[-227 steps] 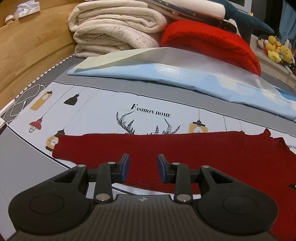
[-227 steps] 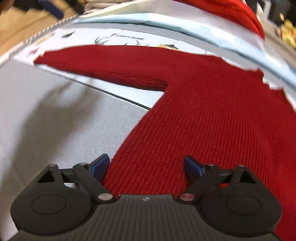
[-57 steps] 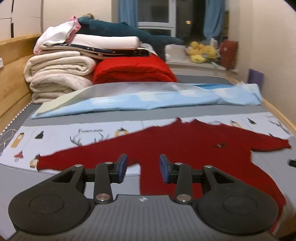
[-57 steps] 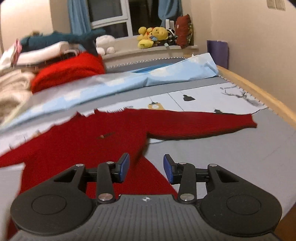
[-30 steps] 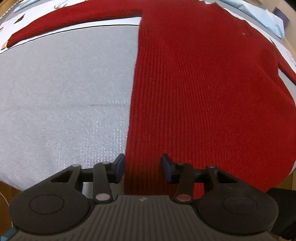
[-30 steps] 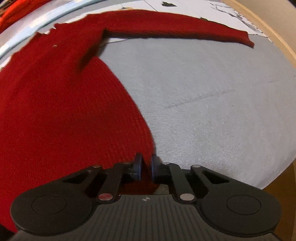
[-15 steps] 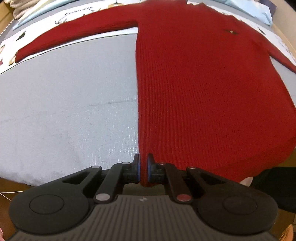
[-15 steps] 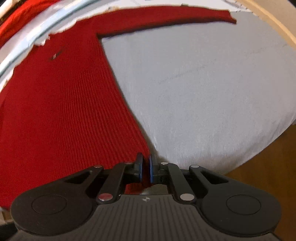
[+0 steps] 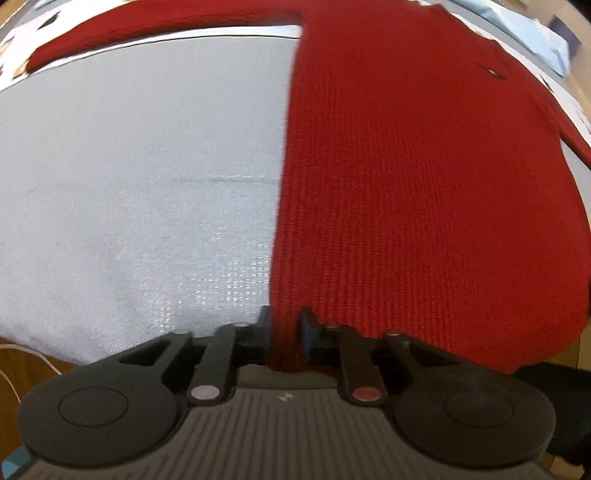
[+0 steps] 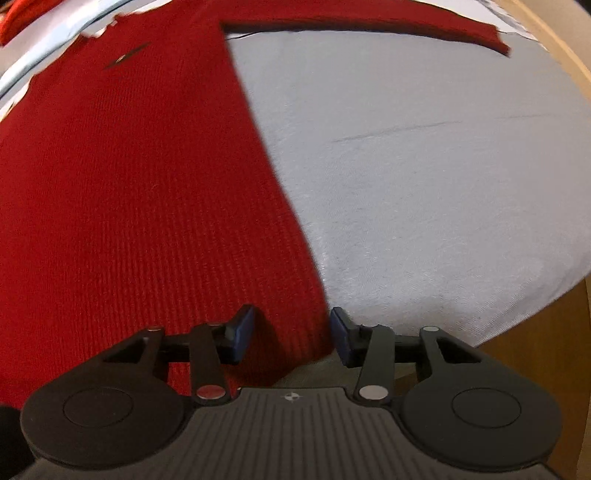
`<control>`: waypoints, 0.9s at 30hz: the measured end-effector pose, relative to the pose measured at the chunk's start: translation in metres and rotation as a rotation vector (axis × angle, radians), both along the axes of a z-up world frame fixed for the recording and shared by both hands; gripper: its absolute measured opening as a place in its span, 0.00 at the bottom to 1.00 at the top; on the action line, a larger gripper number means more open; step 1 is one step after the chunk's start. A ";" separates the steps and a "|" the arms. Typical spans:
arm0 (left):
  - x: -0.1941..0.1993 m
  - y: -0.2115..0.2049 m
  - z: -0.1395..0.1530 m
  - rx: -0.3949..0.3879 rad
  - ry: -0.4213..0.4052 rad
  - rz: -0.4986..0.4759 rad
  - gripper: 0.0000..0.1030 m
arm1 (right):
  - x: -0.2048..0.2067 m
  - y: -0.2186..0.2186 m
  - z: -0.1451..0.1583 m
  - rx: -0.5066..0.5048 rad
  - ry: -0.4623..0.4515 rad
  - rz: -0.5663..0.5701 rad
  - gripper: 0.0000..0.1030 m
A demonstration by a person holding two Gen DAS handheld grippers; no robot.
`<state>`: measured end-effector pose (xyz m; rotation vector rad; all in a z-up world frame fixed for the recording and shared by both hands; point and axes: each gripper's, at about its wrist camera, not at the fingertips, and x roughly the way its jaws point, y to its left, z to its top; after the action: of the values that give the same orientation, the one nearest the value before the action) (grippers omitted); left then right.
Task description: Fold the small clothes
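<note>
Compared with half a second earlier, the fingers of the right gripper (image 10: 291, 334) had been parted widely, where before they were pressed together on the hem of the red sweater (image 10: 140, 192). The left gripper (image 9: 285, 334) had also been loosened: a narrow gap was now seen between its fingers, and the cloth between them was no longer squeezed flat.

A thin strip of the hem corner of the sweater was seen between the left fingers (image 9: 263, 330); they stood close on both sides of it, but whether the cloth was still gripped could not be told. The corner on the other side of the sweater was lying between the right fingers (image 10: 242, 330), which stood apart from it on each side.

From these two corners the sweater (image 9: 424, 177) was spread flat and away from the grippers, over the grey bed sheet (image 9: 129, 166). One sleeve (image 9: 155, 22) was stretched out sideways from the far end of the sweater body in the left wrist view, and the other sleeve (image 10: 369, 24) in the right wrist view. A small dark mark (image 10: 125, 57) was seen on the chest of the sweater. Beside the sweater hem, the near edge of the sheet was seen, and below it the wooden bed frame (image 10: 546, 350).
</note>
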<state>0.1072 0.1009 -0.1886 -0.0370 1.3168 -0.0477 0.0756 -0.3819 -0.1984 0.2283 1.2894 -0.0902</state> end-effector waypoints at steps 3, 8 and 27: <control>-0.006 -0.008 0.005 0.017 -0.014 -0.042 0.07 | 0.001 -0.002 0.003 0.004 -0.015 -0.005 0.16; -0.018 -0.014 0.018 0.055 -0.028 -0.092 0.06 | -0.001 -0.018 0.009 -0.051 -0.038 -0.093 0.06; -0.015 -0.041 0.026 0.042 -0.126 -0.138 0.36 | -0.005 0.018 0.028 -0.100 -0.115 0.070 0.48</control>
<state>0.0925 0.0599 -0.1621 0.0916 1.1925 -0.1380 0.0709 -0.3640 -0.1703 0.1017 1.1739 -0.0806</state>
